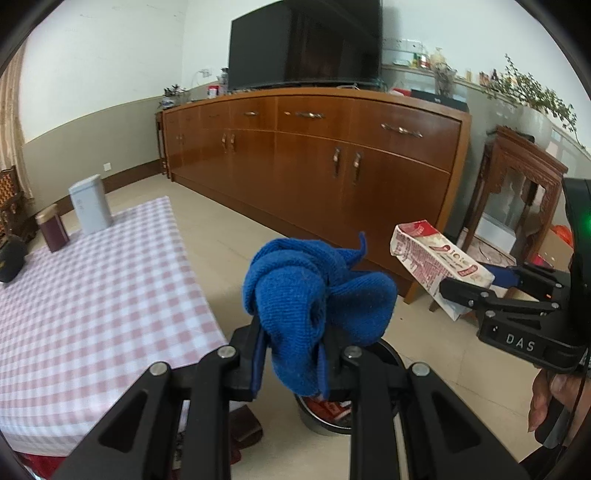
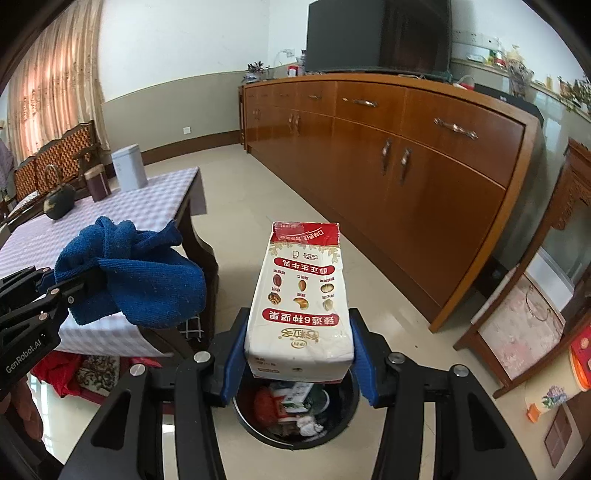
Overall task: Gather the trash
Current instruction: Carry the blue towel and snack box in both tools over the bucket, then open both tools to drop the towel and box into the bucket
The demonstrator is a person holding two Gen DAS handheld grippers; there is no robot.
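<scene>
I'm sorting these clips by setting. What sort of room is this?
Most likely a home living room: a television stands on a long wooden sideboard, near a low table with a pink checked cloth and a carved wooden settee by curtains.

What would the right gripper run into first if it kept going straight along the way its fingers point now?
Probably nothing close. The right gripper, shut on the milk carton, points above the trash bin across bare floor toward the wooden sideboard; depth is unclear.

Soft daylight fills the room; glare streaks the glossy cabinet [image 2: 424, 155], while fisheye distortion bends and darkens frame edges.
</scene>
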